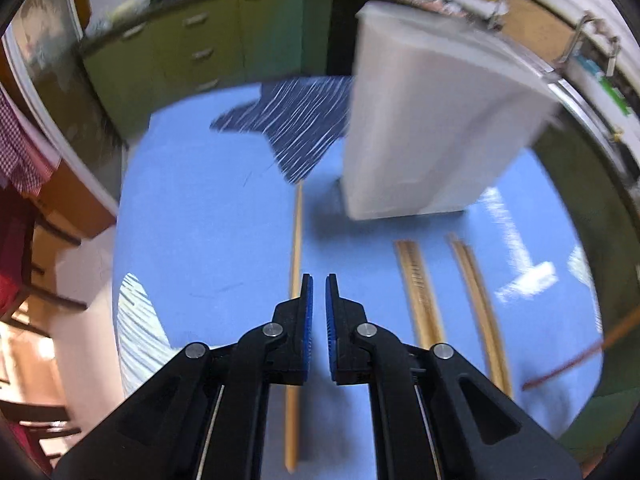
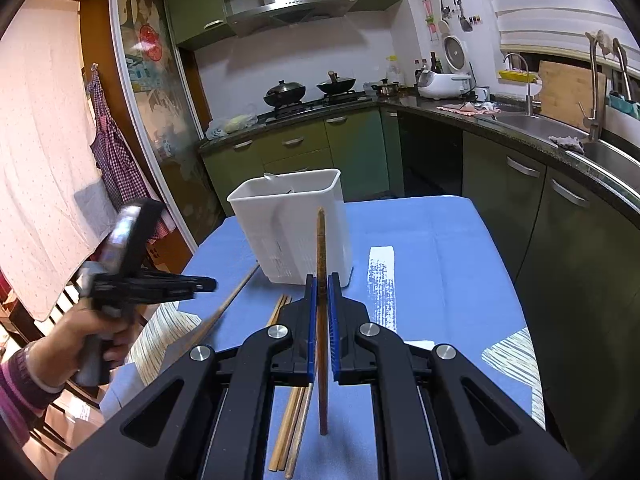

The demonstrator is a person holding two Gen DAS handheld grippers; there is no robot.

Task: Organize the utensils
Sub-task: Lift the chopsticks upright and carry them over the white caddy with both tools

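While we are looking across the blue table, these lines are running left to right:
Left hand: we are seeing it gripping its tool's handle low at the left edge of the right wrist view, a striped sleeve covering the wrist.
Left gripper: its jaws are sitting pressed nearly together with nothing between them, hovering over the tablecloth.
Single chopstick: it is lying flat on the cloth, passing just under the left finger in the left wrist view.
Chopstick pairs: two pairs are lying on the cloth to the right of the left gripper.
Utensil holder: we are finding the white bin standing upright on the table beyond the chopsticks, a pale utensil poking over its rim.
Right gripper: it is pinching a dark brown chopstick, which is standing upright in front of the bin.
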